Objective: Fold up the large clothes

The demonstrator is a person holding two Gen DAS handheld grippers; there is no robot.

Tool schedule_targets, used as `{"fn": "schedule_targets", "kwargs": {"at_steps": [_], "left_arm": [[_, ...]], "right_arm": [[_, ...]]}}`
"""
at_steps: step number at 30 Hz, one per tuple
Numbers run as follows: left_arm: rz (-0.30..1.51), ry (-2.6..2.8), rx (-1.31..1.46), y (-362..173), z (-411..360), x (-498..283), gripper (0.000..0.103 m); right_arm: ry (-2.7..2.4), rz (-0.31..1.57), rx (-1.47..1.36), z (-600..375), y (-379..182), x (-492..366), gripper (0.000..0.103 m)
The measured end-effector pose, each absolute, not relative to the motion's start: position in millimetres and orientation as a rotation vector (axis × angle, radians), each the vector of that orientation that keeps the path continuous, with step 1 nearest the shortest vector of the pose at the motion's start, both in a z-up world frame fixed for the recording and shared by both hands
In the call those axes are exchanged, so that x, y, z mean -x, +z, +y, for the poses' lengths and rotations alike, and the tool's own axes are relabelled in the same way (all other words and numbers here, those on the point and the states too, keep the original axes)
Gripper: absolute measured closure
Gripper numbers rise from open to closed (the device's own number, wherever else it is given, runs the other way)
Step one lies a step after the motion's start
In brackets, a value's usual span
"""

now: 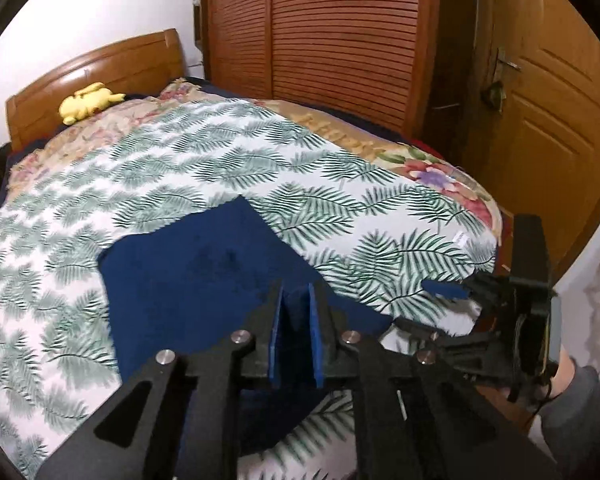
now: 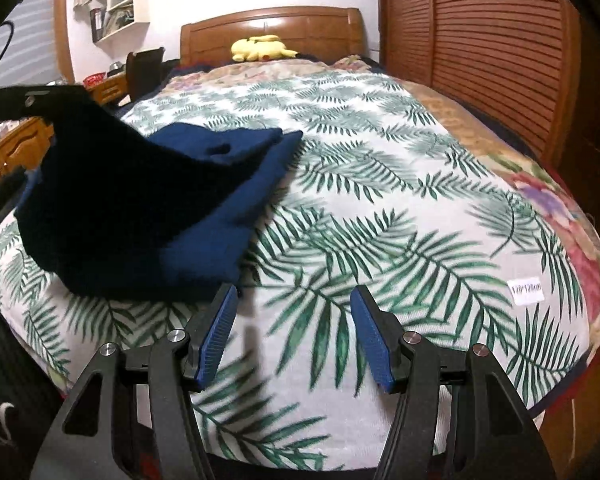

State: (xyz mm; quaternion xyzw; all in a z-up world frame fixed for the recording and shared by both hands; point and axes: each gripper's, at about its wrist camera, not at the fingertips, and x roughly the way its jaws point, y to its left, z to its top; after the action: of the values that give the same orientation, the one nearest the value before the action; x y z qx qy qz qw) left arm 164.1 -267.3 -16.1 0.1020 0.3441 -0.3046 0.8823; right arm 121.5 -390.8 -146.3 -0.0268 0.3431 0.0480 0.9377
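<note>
A navy blue garment (image 1: pixel 204 272) lies on the leaf-print sheet (image 1: pixel 260 168) of a bed. In the left wrist view my left gripper (image 1: pixel 297 320) has its blue pads close together with a fold of the navy cloth between them. From the right wrist view the garment (image 2: pixel 204 208) rises in a dark drape up to the left gripper (image 2: pixel 36 98) at the upper left, while its other part lies folded flat. My right gripper (image 2: pixel 292 332) stands open over bare sheet, just right of the garment's near edge, with nothing between its fingers. It also shows at the bed's right edge (image 1: pixel 472 300).
A floral blanket (image 1: pixel 440 172) lies under the sheet. A yellow plush toy (image 2: pixel 260 48) rests by the wooden headboard (image 2: pixel 272 28). A louvred wardrobe (image 1: pixel 340 40) and a door (image 1: pixel 548 128) stand along the right. A desk (image 2: pixel 12 152) is on the left. A grey sleeve (image 1: pixel 580 412) shows.
</note>
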Motion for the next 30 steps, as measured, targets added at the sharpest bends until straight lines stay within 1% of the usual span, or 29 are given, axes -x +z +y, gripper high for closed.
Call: {"fn": "schedule_targets", "kwargs": {"at_steps": [7,14,21,22,23,26,30], "left_arm": [[0.651,-0.579,-0.206,4.7,-219.4,-143.4,0.086],[0.626,-0.536,-0.152,7.1,-162.7,-130.3,0.08],[0.654,-0.453,-0.102,-14.5,-114.2,-136.1,0.077],[0.655,-0.442,-0.096,-17.5,-107.9,-136.7,0.077],[0.657,-0.434,-0.091,-20.1,-104.9,-137.1,0.077],[0.672,-0.416,-0.061,-30.9,-89.9,-137.7,0.076],[0.689,-0.39,-0.059,-44.7,-79.1,-137.1,0.076]], "right_arm": [[0.102,0.644,0.086,-366.7,-111.5,-130.0,0.043],[0.148,0.592,0.112,-327.3,-78.2,-137.8,0.043],[0.218,0.623,0.141,-280.8,-89.3,-155.9,0.043],[0.227,0.629,0.133,-277.0,-91.7,-156.4,0.041],[0.235,0.639,0.126,-272.8,-95.2,-158.5,0.036],[0.248,0.675,0.14,-261.6,-106.6,-163.2,0.033],[0.252,0.712,0.162,-254.3,-118.9,-166.4,0.032]]}}
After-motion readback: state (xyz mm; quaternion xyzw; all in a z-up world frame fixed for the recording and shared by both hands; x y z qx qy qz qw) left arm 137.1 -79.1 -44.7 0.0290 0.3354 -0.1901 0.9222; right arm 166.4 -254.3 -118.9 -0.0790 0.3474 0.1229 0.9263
